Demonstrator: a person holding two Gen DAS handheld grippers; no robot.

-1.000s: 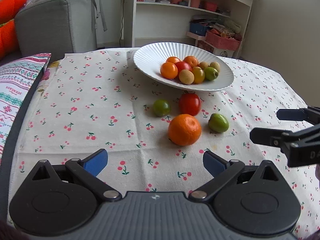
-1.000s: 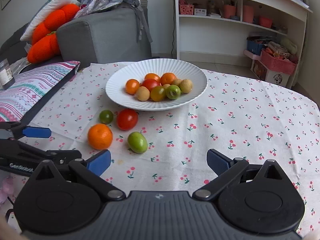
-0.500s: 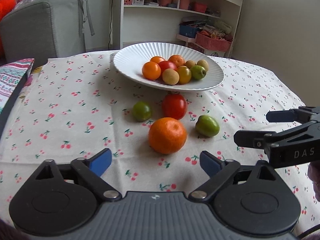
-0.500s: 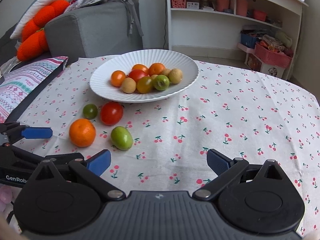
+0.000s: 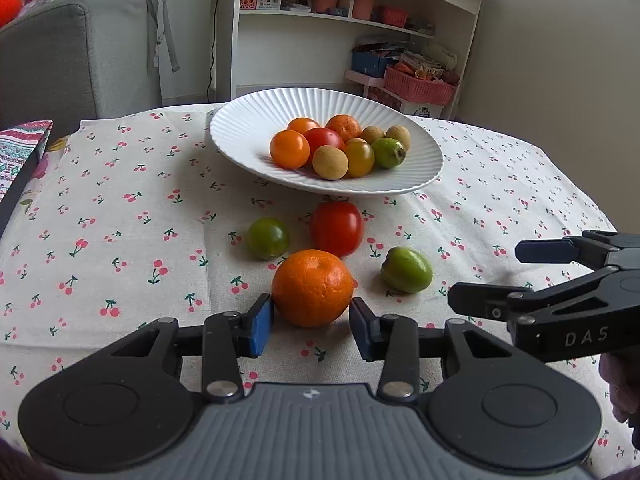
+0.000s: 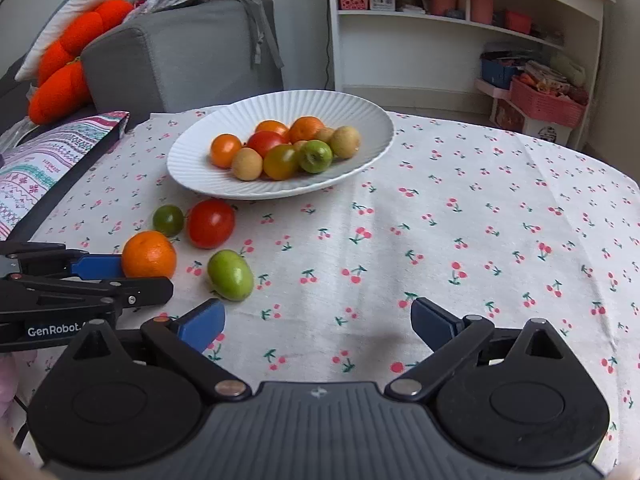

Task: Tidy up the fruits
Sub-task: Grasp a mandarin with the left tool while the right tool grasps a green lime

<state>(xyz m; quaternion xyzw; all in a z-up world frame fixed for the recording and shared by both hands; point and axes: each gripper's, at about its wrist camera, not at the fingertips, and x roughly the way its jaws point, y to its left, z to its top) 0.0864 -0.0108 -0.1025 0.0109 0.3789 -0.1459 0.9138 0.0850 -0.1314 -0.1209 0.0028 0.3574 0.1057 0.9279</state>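
Left wrist view showed the left gripper (image 5: 311,322) low over the tablecloth (image 5: 132,240), its blue-padded jaws set either side of the orange (image 5: 313,288), close to the peel but with a thin gap still visible on the right, so it was bracketing the fruit and not yet pinching it. Just right of the orange lay a green oval fruit (image 5: 407,270). Behind the orange sat a red tomato (image 5: 337,228), nearly touching it, and a small green tomato (image 5: 267,238) lay to the tomato's left. Farther back stood the white ribbed plate (image 5: 248,128), holding a cluster of small orange, red, yellow, tan and green fruits.

From the right wrist view, the right gripper (image 6: 318,322) hovered over a bare stretch of cloth with its jaws spread wide and nothing between them. The green oval fruit (image 6: 230,275) lay just ahead of its left finger, the orange (image 6: 149,255) farther left between the other gripper's fingers. Beyond the table were a grey sofa (image 6: 180,56) and white shelves (image 6: 460,24).
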